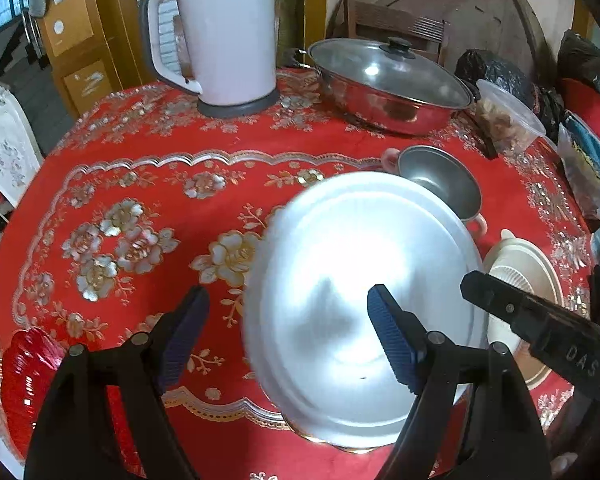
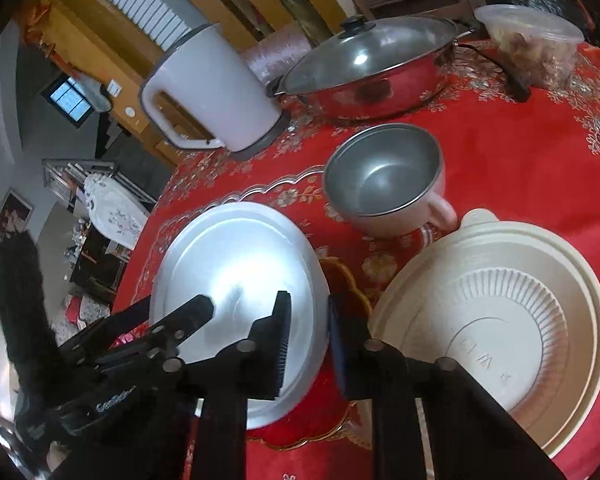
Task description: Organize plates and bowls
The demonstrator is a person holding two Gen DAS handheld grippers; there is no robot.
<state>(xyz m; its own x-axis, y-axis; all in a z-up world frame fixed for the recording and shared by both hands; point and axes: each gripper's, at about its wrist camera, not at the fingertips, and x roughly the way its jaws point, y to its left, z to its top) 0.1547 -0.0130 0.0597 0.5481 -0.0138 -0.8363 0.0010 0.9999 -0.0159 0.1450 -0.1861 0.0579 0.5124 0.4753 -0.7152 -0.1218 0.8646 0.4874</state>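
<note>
While the silver plate (image 2: 236, 280) lies rim-down near the table's (image 1: 140, 184) near edge, your right gripper (image 2: 308, 344) straddles its rim.

Its jaws stand partly apart; whether the pads touch metal is hard to tell. Your left gripper (image 1: 288, 336) hangs wide open and empty, one finger over the blurred plate. Behind sits a steel bowl (image 2: 384, 176) with pink handles; beside it, a ribbed cream bowl (image 2: 500, 328), upside down.

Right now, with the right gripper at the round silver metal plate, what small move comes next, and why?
Probably squeeze the right gripper shut on the round silver metal plate: its rim sits between the fingers with a gap showing, so I cannot tell whether the grip is firm. The left gripper is open and holds nothing.
</note>
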